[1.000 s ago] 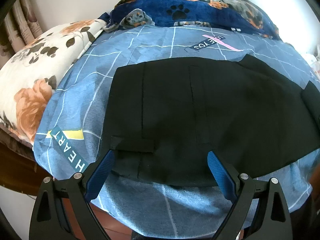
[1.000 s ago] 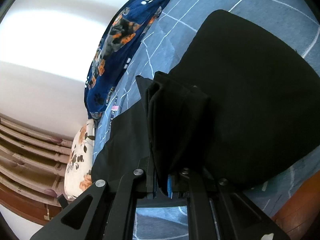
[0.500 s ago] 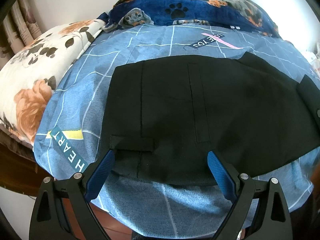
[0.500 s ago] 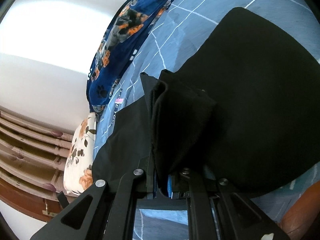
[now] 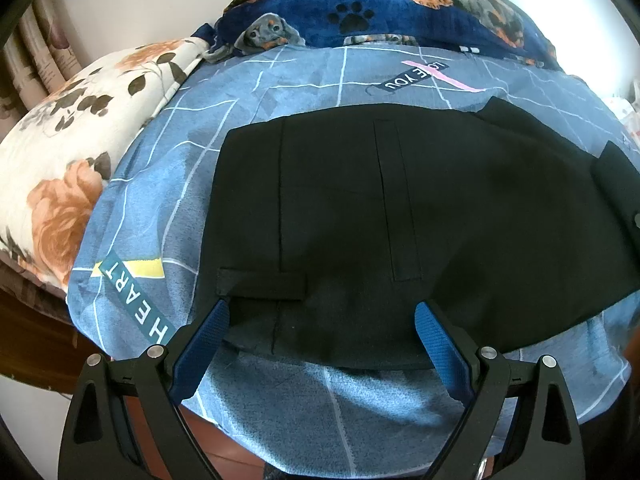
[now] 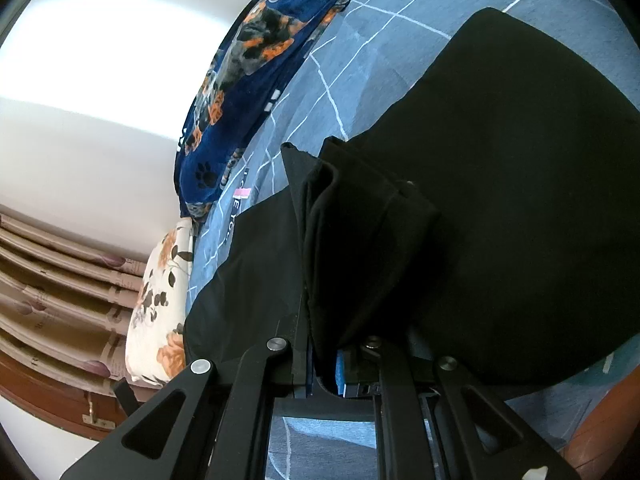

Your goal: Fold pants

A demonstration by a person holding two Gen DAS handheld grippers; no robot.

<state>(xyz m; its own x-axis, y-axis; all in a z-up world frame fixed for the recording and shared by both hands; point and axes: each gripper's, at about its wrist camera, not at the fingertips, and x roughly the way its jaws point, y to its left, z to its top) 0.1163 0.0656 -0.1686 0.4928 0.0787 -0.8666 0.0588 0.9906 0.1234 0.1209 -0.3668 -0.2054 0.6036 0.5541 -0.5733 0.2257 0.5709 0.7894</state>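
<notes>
Black pants (image 5: 380, 216) lie spread flat across a blue grid-patterned bedsheet (image 5: 160, 184), waistband end at the left with a belt loop and a pocket flap showing. My left gripper (image 5: 322, 320) hangs open just above the near edge of the waistband, its blue pads (image 5: 208, 332) on either side of the cloth edge without pressing it. In the right wrist view my right gripper (image 6: 340, 356) is shut on a bunched, lifted fold of the black pants (image 6: 360, 248), which stands up between the fingers while the rest of the garment lies on the bed.
A floral white pillow (image 5: 72, 152) sits at the left edge of the bed, with a dark blue dog-print blanket (image 5: 380, 12) along the far side against a white wall. The brown wooden bed frame (image 5: 36, 328) and striped curtains (image 6: 60, 292) lie to the left.
The right gripper has carried its fold of pants a little further across the bed, and the pants' far right corner has shifted in the left wrist view. The left gripper has stayed put.
</notes>
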